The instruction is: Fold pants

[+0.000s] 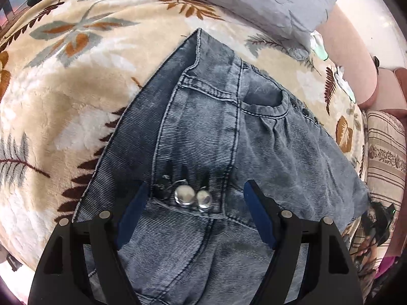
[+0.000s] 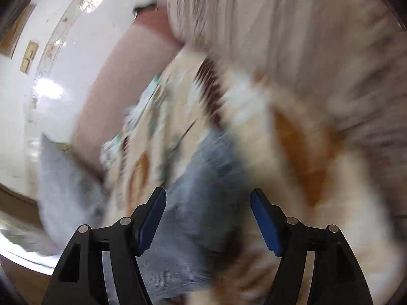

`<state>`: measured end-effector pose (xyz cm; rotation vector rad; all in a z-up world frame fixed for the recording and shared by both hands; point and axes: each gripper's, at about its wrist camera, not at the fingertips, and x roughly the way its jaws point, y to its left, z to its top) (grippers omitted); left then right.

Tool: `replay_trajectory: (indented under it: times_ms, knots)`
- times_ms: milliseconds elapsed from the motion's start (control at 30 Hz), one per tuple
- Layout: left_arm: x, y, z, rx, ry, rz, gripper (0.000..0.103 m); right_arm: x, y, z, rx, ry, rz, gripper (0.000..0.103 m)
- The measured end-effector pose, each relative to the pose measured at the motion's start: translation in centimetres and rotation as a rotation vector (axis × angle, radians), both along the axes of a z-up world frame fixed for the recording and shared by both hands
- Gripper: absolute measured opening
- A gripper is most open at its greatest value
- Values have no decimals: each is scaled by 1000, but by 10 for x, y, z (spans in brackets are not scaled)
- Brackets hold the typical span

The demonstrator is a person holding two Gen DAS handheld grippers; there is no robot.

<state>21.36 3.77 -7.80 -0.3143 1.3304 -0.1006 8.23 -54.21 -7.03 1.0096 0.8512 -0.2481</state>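
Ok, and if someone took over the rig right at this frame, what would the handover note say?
Left gripper: open, pointing down over the pants, jaws either side of the metal buttons, holding nothing.
Right gripper: jaws apart in a heavily blurred view, denim ahead of them, nothing visibly gripped.
Pants: spread on the leaf-print blanket, a grey quilted cover beyond them.
Done: the pants are laid out; no finished fold can be confirmed.
Left: take hold of the fabric and make the folds.
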Motion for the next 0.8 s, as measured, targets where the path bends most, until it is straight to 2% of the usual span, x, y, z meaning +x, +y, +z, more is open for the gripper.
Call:
replay_trajectory:
  times_ms: [33, 67, 100, 133, 167, 200, 233, 267, 367, 467, 533, 600, 667, 733, 800]
  knots:
    - [0, -1, 2, 2, -11, -7, 78, 5, 6, 20, -108, -3, 19, 8]
    - [1, -4, 4, 17, -22, -16, 78, 5, 20, 60, -296, -73, 43, 9]
    - [2, -6, 4, 41, -31, -27, 78, 4, 30, 80, -403, -99, 53, 15]
    - [4, -9, 3, 68, -35, -37, 78, 6, 41, 100, -576, -52, 44, 26]
    - [7, -11, 0, 90, -28, -44, 78, 12, 44, 104, -705, 62, 32, 61]
    - [9, -12, -3, 105, -17, -44, 78, 19, 40, 98, -766, 169, 33, 66]
    - [11, -12, -8, 106, -3, -40, 78, 21, 34, 92, -770, 222, 42, 59]
    - [10, -12, -11, 104, -4, -37, 78, 16, 24, 82, -718, 253, 52, 41]
    - [7, -13, -9, 109, -27, -43, 78, -11, 9, 66, -554, 181, 41, 41]
    - [4, -9, -6, 81, -15, -40, 78, -23, 3, 45, -398, 113, 30, 44]
    - [1, -7, -2, 56, -14, -38, 78, -26, 0, 29, -343, 116, 38, 48]
    - [-2, -5, 1, 65, -20, -40, 78, -26, 2, 14, -297, 98, 19, 48]
    - [-6, -3, 2, 58, -21, -35, 78, -27, -3, 0, -222, 53, -63, 49]
    - [-8, 0, 2, 48, -15, -32, 78, -22, -3, -14, -147, 13, -97, 49]
    - [-7, 1, 1, 56, -11, -35, 78, -10, 0, -17, -173, 33, -54, 49]
